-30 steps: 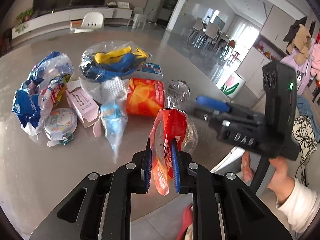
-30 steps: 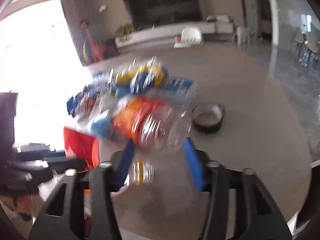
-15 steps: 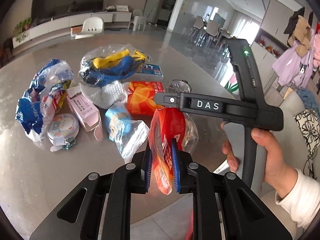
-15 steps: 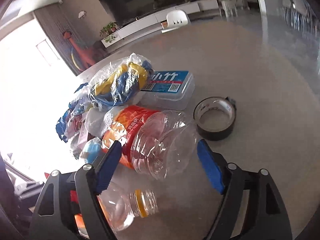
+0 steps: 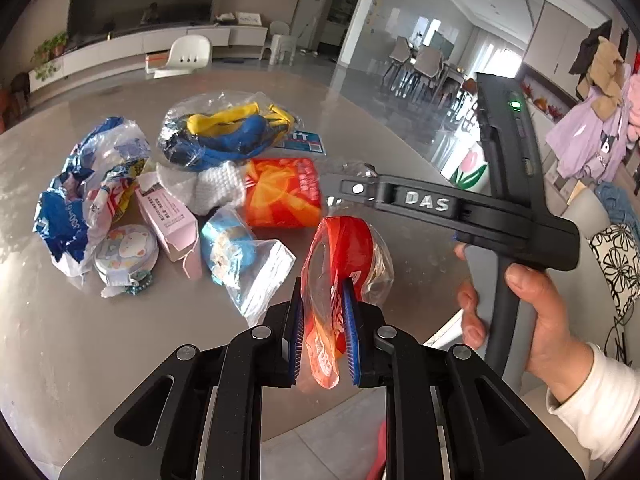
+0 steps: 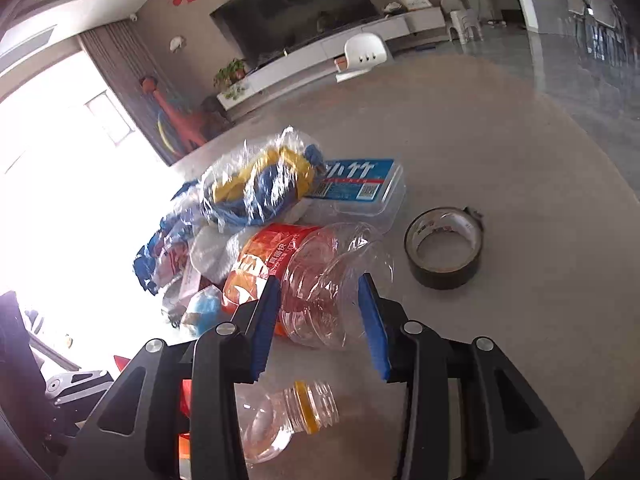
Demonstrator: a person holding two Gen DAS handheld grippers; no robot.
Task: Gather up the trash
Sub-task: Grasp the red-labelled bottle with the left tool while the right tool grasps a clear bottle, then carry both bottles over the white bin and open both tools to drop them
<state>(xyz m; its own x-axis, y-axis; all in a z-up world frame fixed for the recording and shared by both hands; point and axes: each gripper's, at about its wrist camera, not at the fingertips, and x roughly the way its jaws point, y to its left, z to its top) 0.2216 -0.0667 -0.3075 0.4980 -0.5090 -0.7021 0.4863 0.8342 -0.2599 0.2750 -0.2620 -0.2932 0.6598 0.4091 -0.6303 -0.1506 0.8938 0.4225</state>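
Now the right gripper (image 6: 320, 316), just closing around the clear bottle (image 6: 320, 276), should squeeze gently mid-body, while the left gripper (image 5: 322, 340) stays clamped on the red bag (image 5: 340, 264).

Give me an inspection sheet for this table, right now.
Surface: round grey table, glossy.
Job's things: crushed clear bottle with orange label; second clear bottle nearer the camera; red snack bag; bag of blue and yellow balloons; pink carton; crumpled blue wrapper.
Clutter: roll of dark tape; lidded clear box.
Grippers: left gripper shut on the red snack bag; right gripper has just been closing, its fingers pressing the crushed bottle's sides.
Cables: nothing seen.
Surroundings: TV wall, white cabinet, dining chairs.
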